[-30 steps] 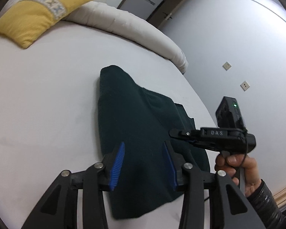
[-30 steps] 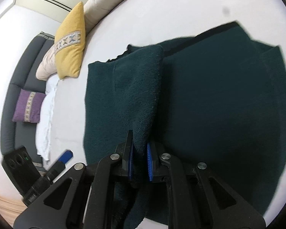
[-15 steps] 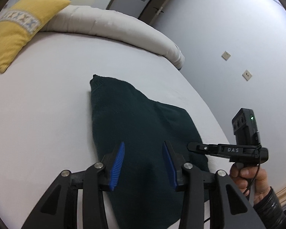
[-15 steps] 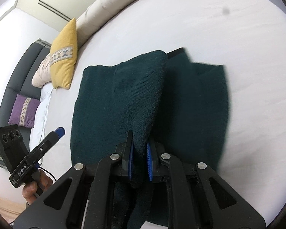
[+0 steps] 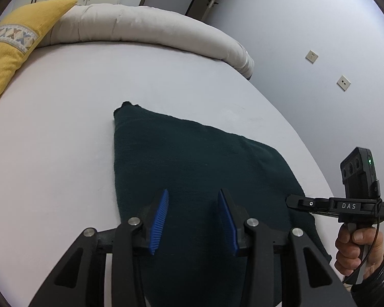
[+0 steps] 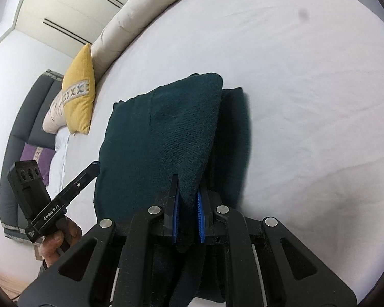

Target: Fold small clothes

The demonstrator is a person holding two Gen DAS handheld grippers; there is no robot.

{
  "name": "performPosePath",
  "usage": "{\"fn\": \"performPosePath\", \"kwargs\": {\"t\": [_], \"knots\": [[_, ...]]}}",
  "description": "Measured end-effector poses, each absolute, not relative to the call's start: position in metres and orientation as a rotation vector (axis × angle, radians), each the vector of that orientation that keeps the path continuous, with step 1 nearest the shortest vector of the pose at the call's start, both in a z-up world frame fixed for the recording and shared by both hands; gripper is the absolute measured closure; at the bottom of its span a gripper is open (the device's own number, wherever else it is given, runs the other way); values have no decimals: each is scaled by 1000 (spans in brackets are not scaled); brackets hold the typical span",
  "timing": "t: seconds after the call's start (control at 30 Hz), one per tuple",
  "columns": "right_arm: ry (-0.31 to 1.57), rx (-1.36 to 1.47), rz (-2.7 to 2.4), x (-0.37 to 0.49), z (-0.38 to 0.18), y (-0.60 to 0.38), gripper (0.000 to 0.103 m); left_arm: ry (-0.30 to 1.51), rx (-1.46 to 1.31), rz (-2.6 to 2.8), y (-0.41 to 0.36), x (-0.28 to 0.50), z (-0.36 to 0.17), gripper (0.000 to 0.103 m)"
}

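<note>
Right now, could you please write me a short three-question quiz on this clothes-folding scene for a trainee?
1. True or false: the right gripper is shut on a fold of the dark green garment.
2. Multiple choice: the left gripper is A) clamped on the yellow pillow, B) open above the garment, C) shut on the bolster.
3. Fill in: the garment lies on a ____ bed.

Key: 1 true. 2 B: its blue fingers stand apart with nothing between them. 3 white.
</note>
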State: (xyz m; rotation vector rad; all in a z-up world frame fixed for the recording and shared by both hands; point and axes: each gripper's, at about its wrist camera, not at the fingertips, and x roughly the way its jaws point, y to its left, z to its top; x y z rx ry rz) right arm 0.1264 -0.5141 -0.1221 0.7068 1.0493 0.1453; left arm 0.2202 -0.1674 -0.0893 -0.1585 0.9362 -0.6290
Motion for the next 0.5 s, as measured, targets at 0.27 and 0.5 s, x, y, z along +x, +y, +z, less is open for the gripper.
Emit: {"fn": "performPosePath", "kwargs": {"t": [0.27,0.5], "knots": [[1035,835,163,126,-164,-531,95,978,-136,-636,-175,229,-113,60],[990,898,123,92,-147,-539,82,979,-138,-663,-170,232,-119,59]]}}
